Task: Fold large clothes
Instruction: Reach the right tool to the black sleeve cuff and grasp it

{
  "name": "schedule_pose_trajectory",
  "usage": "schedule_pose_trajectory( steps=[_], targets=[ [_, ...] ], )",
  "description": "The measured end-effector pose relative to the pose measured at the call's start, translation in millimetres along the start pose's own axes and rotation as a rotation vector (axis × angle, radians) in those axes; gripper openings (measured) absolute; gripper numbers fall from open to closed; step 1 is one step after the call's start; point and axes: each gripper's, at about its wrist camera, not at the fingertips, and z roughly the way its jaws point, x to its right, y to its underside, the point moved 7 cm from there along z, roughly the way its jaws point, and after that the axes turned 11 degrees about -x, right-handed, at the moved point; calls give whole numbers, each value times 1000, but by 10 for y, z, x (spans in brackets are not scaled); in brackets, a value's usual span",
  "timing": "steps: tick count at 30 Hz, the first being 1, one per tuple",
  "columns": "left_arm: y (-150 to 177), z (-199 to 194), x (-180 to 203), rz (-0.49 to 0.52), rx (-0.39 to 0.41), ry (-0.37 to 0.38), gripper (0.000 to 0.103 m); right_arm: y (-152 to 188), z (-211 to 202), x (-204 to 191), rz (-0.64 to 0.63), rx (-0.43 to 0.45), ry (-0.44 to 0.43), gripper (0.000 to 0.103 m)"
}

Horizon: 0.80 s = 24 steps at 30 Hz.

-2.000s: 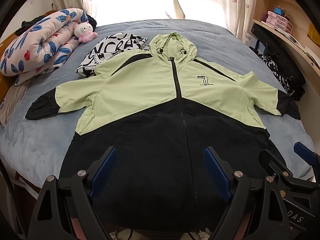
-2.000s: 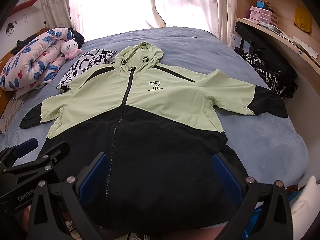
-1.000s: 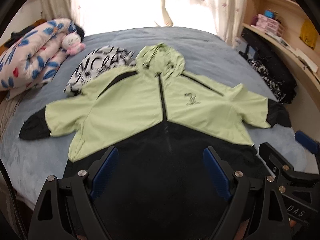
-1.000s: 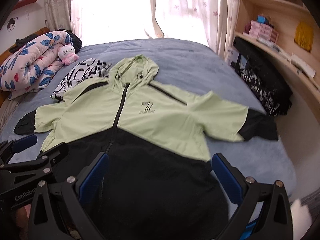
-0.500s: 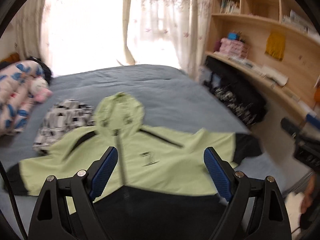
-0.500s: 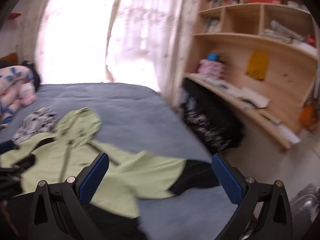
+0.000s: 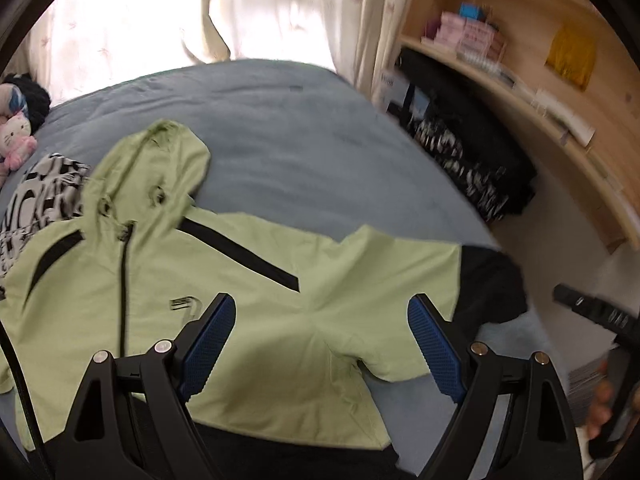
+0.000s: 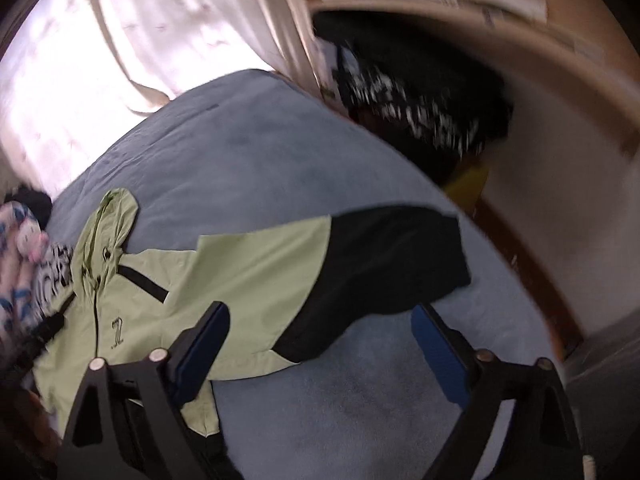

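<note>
A light green and black hooded jacket [image 7: 248,280] lies flat, front up and zipped, on the blue-grey bed [image 7: 304,140]. My left gripper [image 7: 322,316] hovers open above the armpit where the jacket's right-hand sleeve meets the body, with nothing between its blue pads. The sleeve ends in a black cuff section [image 8: 384,260] stretched toward the bed's right edge. My right gripper [image 8: 320,316] hangs just above that black section with its jaws closing. The cloth lies below the gap and the pads do not touch it. The picture is blurred by motion.
A pink plush toy [image 7: 16,136] and a black-and-white garment [image 7: 36,200] lie at the bed's left. A wooden shelf unit [image 7: 520,60] with black bags [image 7: 472,152] runs along the right, close to the bed edge. Curtains [image 7: 280,8] hang behind.
Both views have swung from the jacket's black hem to its right-hand sleeve. Both grippers came in lower and closer to it. The right view has rolled, and its jaws stand slightly narrower.
</note>
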Motion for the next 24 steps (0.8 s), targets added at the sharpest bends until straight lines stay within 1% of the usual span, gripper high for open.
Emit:
schedule_pose_trajectory(
  steps=[1, 3, 4, 5, 7, 8, 9, 10, 11, 13, 15, 16, 17, 20, 22, 23, 24],
  targets=[
    [5, 210, 73, 12, -17, -21, 87, -41, 126, 126, 25, -24, -1, 87],
    [53, 473, 163, 32, -32, -46, 87, -112, 369, 351, 62, -68, 16, 87],
    [63, 639, 233, 41, -43, -50, 87, -147, 473, 454, 78, -81, 30, 86],
    [78, 723, 260, 44, -49, -50, 87, -182, 565, 550, 94, -88, 42, 85],
    [88, 956, 365, 45, -64, -41, 87, -241, 725, 707, 125, -100, 44, 77],
    [93, 1012, 393, 48, -66, -38, 87, -263, 797, 774, 138, -107, 47, 71],
    [89, 1087, 426, 52, -70, -43, 87, -277, 865, 836, 155, -114, 48, 68],
    [90, 1157, 476, 61, -73, -51, 87, -278, 894, 877, 165, -119, 53, 68],
    [90, 1201, 511, 69, -76, -54, 87, -301, 986, 1019, 173, -125, 63, 68],
    [90, 1289, 581, 84, -79, -57, 87, -304, 1110, 1113, 188, -142, 90, 68],
    [97, 1333, 641, 99, -79, -52, 87, -302, 1224, 1153, 208, -159, 82, 68],
    [105, 1351, 662, 105, -80, -53, 87, -308, 1278, 1182, 210, -163, 94, 68],
    [110, 1358, 667, 108, -80, -55, 87, -300, 1329, 1185, 204, -163, 117, 69],
    [134, 1371, 658, 113, -88, -48, 87, -295, 1391, 1171, 215, -147, 146, 77],
    [133, 1381, 633, 103, -94, -43, 87, -289, 1395, 1176, 222, -140, 166, 77],
    [131, 1382, 615, 95, -100, -41, 87, -299, 1388, 1144, 213, -136, 187, 72],
    [130, 1381, 591, 83, -106, -36, 87, -314, 1377, 1113, 196, -124, 201, 56]
  ],
)
